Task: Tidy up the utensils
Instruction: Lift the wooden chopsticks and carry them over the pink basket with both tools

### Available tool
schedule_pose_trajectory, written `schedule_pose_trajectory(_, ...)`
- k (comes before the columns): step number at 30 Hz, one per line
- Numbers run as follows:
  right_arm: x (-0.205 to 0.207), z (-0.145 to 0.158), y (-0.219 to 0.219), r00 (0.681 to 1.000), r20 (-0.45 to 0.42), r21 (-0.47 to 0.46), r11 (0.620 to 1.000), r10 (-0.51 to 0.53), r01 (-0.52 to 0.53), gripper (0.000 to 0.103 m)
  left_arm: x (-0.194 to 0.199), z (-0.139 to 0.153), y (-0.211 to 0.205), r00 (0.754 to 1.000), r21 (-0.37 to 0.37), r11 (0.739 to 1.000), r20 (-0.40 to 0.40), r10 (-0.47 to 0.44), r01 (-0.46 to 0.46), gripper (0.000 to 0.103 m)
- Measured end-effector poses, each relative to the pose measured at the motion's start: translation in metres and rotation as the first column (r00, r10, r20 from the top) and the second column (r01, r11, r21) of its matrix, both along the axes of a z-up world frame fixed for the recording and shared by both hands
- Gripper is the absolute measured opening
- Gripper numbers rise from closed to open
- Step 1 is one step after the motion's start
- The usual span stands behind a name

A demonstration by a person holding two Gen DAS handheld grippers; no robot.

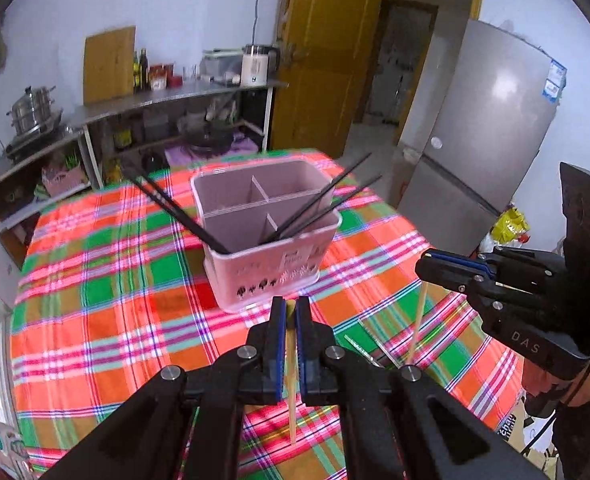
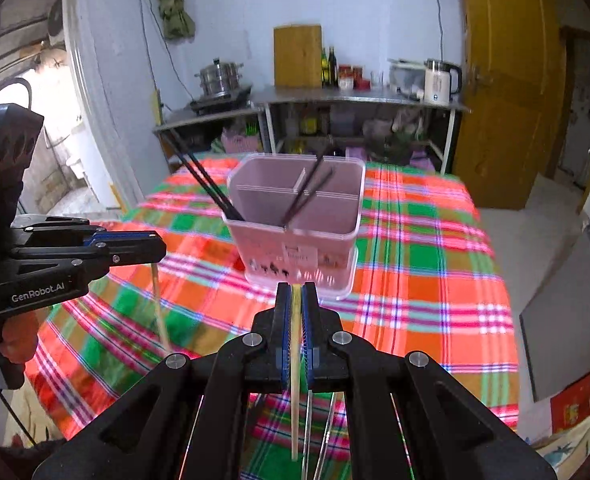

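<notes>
A pink divided utensil holder [image 1: 263, 276] [image 2: 295, 248] stands on the plaid tablecloth [image 1: 107, 320]. Black chopsticks [image 1: 183, 212] [image 2: 205, 184] lean out of its left compartment, and another pair [image 1: 319, 200] [image 2: 309, 192] leans out of its right one. My left gripper [image 1: 291, 302] [image 2: 161, 244] is shut on a pale wooden chopstick [image 1: 291, 392] [image 2: 159, 308] that hangs down above the cloth. My right gripper [image 2: 297, 288] [image 1: 425, 262] is shut on a second pale chopstick [image 2: 295, 400] [image 1: 418, 320], also hanging. Both grippers hover in front of the holder.
Thin metal utensils [image 1: 369, 350] [image 2: 315, 440] lie on the cloth near the front edge. A grey fridge [image 1: 495, 120] stands right of the table. Behind it are a steel counter [image 2: 355, 98] with pots and a kettle, and a yellow door [image 2: 507, 80].
</notes>
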State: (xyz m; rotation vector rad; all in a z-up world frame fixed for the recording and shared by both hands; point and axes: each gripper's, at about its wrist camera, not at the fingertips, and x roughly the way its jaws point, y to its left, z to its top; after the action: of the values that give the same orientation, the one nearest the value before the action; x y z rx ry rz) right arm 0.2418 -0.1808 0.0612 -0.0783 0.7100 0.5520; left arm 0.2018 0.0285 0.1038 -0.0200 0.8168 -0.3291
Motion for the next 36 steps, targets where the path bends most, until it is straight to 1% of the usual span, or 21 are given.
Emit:
schedule_pose_trajectory(5,-0.006,0.015,-0.002,0.999,0.036,0.014,1.000,-0.003,0.003,0.005,-0.009,0.017,-0.002,0.999,-0.003,1.000,0.031,-0.007,0.007,0.004)
schedule_pose_trajectory(12,-0.017,0.021,-0.004,0.998,0.056,0.024,1.000,-0.010,0.009,0.005,-0.016,0.018,0.001,1.000,-0.003,1.000,0.024,-0.001,0.001,0.004)
schedule_pose_trajectory(20,-0.017,0.031,-0.008,0.994,0.107,0.081,0.997,-0.029,0.021,0.005,-0.021,0.025,0.004,0.999,-0.007,1.000,0.034,0.007,-0.007,0.004)
schedule_pose_trajectory(24,-0.014,0.030,-0.009,0.993,0.101,0.108,0.993,-0.054,0.043,0.005,-0.020,0.028,0.009,0.999,-0.017,1.000,0.027,0.019,-0.019,0.004)
schedule_pose_trajectory(26,-0.014,0.034,-0.008,0.992,0.110,0.117,0.992,-0.061,0.048,0.005,-0.019,0.031,0.011,0.999,-0.022,1.000,0.026,0.023,-0.022,0.004)
schedule_pose_trajectory(31,-0.011,0.053,-0.002,0.986,0.157,0.157,0.987,-0.057,0.032,0.005,-0.010,0.050,0.016,0.998,-0.035,0.999,0.055,0.039,-0.037,0.004)
schedule_pose_trajectory(36,0.005,0.067,0.006,0.981,0.181,0.193,0.980,-0.077,0.041,0.005,0.007,0.075,0.023,0.994,-0.050,0.997,0.092,0.063,-0.059,0.004)
